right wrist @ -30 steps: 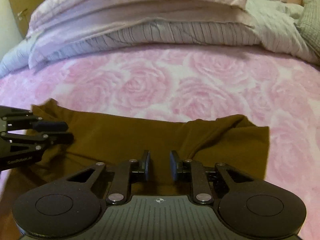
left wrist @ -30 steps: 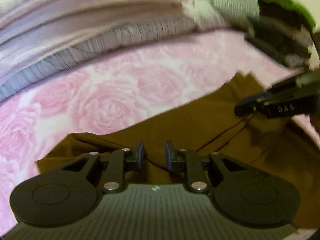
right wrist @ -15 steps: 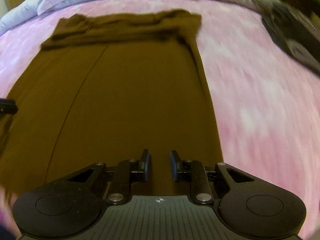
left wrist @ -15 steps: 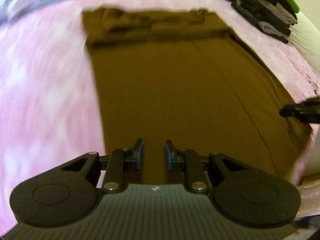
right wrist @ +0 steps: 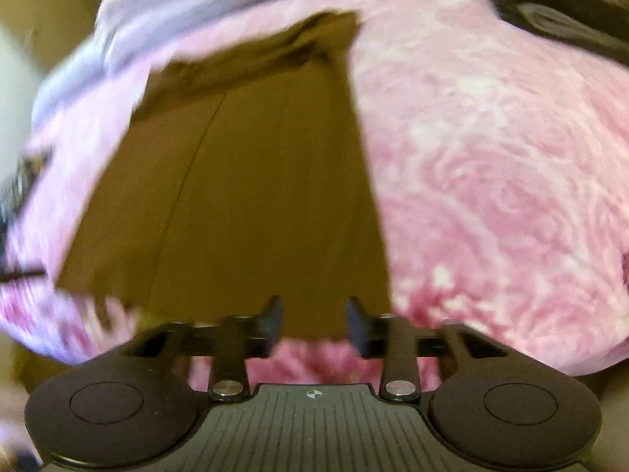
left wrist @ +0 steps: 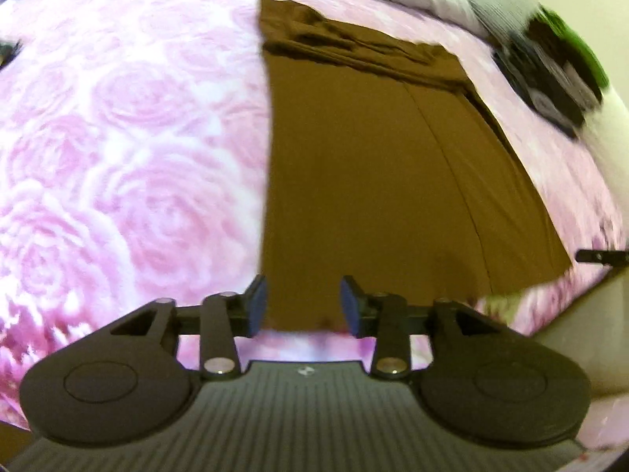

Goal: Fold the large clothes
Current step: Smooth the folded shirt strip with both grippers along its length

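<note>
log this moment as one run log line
stage: release after pull-out | left gripper: opening, empty | right gripper: opening, empty | brown garment: flat on rose blanket

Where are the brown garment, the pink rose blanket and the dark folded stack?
brown garment (left wrist: 373, 181), left wrist view, flat middle panel.
pink rose blanket (left wrist: 129, 149), left wrist view, bare rose print.
dark folded stack (left wrist: 550, 78), left wrist view, blurred side.

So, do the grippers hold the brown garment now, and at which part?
Nothing is held: both the left gripper and the right gripper are opening over the near hem of the brown garment, pads apart.
</note>
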`<state>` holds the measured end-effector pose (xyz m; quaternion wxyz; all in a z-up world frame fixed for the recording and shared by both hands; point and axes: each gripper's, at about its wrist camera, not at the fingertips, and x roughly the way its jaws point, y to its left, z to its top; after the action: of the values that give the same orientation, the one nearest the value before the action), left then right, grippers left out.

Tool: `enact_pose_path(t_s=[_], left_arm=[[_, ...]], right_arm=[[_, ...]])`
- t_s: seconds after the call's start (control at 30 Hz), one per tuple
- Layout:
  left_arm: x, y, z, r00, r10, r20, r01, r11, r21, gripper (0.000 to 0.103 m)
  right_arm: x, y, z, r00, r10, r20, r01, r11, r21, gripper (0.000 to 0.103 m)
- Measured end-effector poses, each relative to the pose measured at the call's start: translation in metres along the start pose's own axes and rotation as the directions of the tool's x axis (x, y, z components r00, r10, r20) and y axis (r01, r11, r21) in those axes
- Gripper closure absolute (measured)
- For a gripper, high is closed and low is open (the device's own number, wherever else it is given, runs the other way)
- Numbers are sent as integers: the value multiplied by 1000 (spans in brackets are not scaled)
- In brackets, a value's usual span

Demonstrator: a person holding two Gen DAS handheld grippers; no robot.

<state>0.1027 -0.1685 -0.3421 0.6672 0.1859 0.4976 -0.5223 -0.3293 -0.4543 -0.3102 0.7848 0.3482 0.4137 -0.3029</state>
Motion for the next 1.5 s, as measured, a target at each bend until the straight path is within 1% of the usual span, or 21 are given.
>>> enact_pose_path(t_s=[0.07, 0.13, 0.2, 0.3, 0.33, 0.4, 0.5, 0.6, 0.67, 0.7, 0.73, 0.77, 0.8, 0.83, 0.93, 1.07, 1.17, 1.27, 1.37, 1.43, 1.5], left_arm=[[10, 14, 3, 1000, -19, 2, 19, 998, -66, 66], [23, 25, 2, 998, -55, -22, 52, 991, -127, 65], [34, 37, -1, 996, -78, -47, 69, 985, -160, 65], [37, 50, -2, 988, -148, -35, 138, 969, -204, 62], [36, 53, -3, 983, -179, -38, 167, 962, -215, 62], [40, 56, -5, 962, -267, -63, 247, 941, -230, 62], [39, 62, -12, 953, -294, -79, 271, 938, -217, 62], [45, 73, -8, 942, -333, -51, 304, 906, -295, 62], [52, 72, -2, 938, -344, -45, 316, 901, -296, 63], [53, 70, 0, 938, -344, -48, 317, 905, -284, 63], [53, 68, 1, 939, -341, -53, 316, 910, -267, 67], [53, 66, 0, 942, -331, -59, 307, 918, -252, 84], [54, 65, 1, 945, -317, -75, 293, 928, -230, 97], [54, 65, -1, 949, -303, -91, 279, 936, -213, 101], [41, 66, -7, 951, -303, -65, 286, 938, -196, 102], [17, 62, -7, 949, -314, -30, 303, 934, -189, 102], [-4, 59, -16, 948, -315, -36, 302, 933, -196, 102], [-22, 59, -42, 947, -311, -76, 284, 926, -250, 102], [-37, 59, -71, 948, -299, -111, 248, 910, -333, 102], [-46, 58, -77, 950, -297, -92, 240, 890, -388, 102], [-53, 57, -69, 952, -303, -44, 257, 869, -424, 102]], right_arm=[[2, -13, 7, 999, 19, 38, -21, 998, 57, 52], [12, -26, 12, 998, 51, 40, -55, 994, 96, 52], [24, -36, 19, 998, 49, 41, -53, 992, 115, 52], [41, -60, 13, 990, 139, -26, -134, 978, 157, 52], [42, -65, 9, 987, 158, -31, -150, 975, 166, 52], [39, -73, 5, 980, 201, -6, -196, 963, 186, 52], [35, -84, 0, 958, 287, 0, -276, 923, 268, 52], [34, -93, -3, 945, 327, 11, -316, 901, 298, 52], [38, -95, 3, 937, 349, 22, -337, 886, 319, 53], [42, -95, 7, 933, 360, 30, -349, 880, 322, 53], [42, -95, 7, 930, 367, 30, -356, 878, 321, 55], [43, -94, 9, 931, 365, 23, -353, 883, 310, 65], [44, -92, 8, 934, 358, 11, -345, 891, 295, 96], [46, -92, 9, 938, 347, -14, -329, 902, 281, 103], [39, -88, 5, 937, 350, -18, -334, 907, 257, 103], [9, -86, 3, 923, 383, 31, -378, 891, 251, 103], [-14, -84, -4, 921, 390, 23, -384, 891, 242, 103], [-31, -80, -23, 924, 380, -31, -358, 893, 273, 103], [-43, -76, -53, 922, 370, -116, -317, 892, 323, 103], [-49, -73, -64, 914, 379, -144, -306, 878, 368, 103], [-55, -71, -60, 908, 400, -124, -320, 853, 413, 103]])
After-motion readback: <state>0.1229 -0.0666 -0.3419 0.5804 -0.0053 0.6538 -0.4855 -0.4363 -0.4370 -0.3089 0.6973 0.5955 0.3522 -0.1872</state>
